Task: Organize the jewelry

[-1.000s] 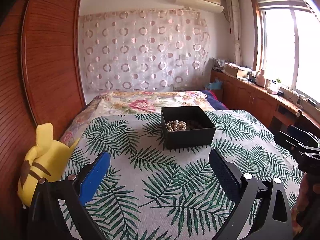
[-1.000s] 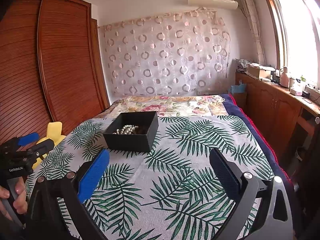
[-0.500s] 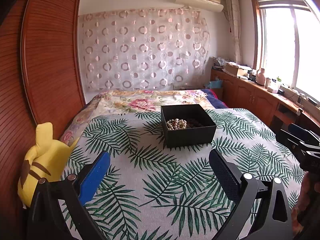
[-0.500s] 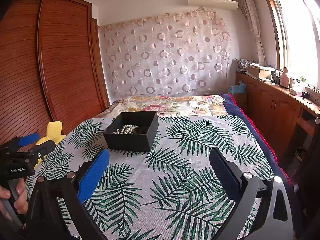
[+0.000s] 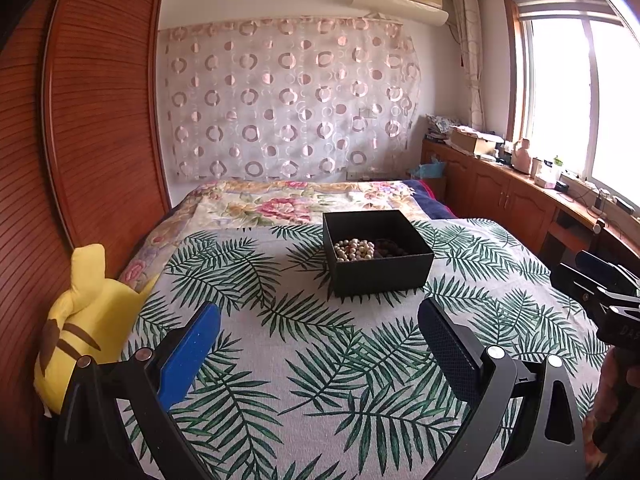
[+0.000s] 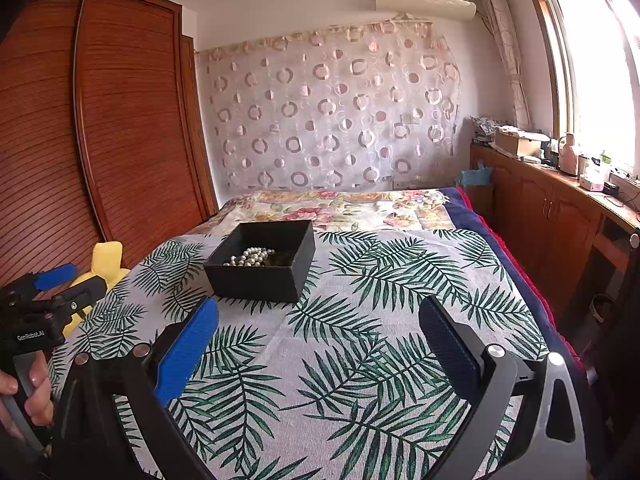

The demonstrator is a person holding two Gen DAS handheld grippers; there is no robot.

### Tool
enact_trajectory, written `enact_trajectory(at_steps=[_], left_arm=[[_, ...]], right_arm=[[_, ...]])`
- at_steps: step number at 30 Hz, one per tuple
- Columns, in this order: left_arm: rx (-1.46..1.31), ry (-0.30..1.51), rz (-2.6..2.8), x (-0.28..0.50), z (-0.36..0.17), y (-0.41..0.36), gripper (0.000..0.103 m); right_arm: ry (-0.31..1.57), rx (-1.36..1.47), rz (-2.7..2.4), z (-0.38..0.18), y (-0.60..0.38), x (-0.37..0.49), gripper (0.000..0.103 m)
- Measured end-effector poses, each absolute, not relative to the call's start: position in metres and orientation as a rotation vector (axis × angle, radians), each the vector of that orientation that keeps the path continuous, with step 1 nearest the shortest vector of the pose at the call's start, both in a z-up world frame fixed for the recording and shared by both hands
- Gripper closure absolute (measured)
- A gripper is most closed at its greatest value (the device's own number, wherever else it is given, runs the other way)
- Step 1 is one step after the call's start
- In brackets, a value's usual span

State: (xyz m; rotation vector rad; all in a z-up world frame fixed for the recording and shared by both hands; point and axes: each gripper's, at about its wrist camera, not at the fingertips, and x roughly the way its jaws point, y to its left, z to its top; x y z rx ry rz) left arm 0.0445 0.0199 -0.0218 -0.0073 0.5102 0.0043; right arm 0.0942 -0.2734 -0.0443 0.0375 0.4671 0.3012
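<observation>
A black open box (image 5: 384, 276) sits on the leaf-patterned bedspread (image 5: 312, 360); it also shows in the right wrist view (image 6: 256, 282). Inside lie a pale pearl necklace (image 5: 354, 249) and darker beads (image 5: 387, 247); the pearls (image 6: 250, 257) show in the right wrist view too. My left gripper (image 5: 319, 322) is open and empty, held well short of the box. My right gripper (image 6: 319, 320) is open and empty, to the box's near right. Each gripper shows at the edge of the other's view: the right one (image 5: 596, 280) and the left one (image 6: 60, 280).
A yellow plush toy (image 5: 84, 320) lies at the bed's left edge beside a wooden wardrobe (image 5: 92, 120). A floral blanket (image 5: 288, 204) covers the far end of the bed. Wooden cabinets (image 5: 512, 200) with clutter run along the right wall under the window.
Both views have shifted only slightly; the grippers stay open and the box has not moved.
</observation>
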Motion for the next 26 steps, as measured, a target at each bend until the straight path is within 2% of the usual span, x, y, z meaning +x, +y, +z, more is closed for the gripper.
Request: enact_trajectory(at_steps=[26], left_arm=[[-0.009, 0.508, -0.004, 0.0441, -0.0199, 0.0167, 0.007]], right_arm=[[0.466, 0.037, 0.302, -0.0451, -0.273, 0.0948, 0.002]])
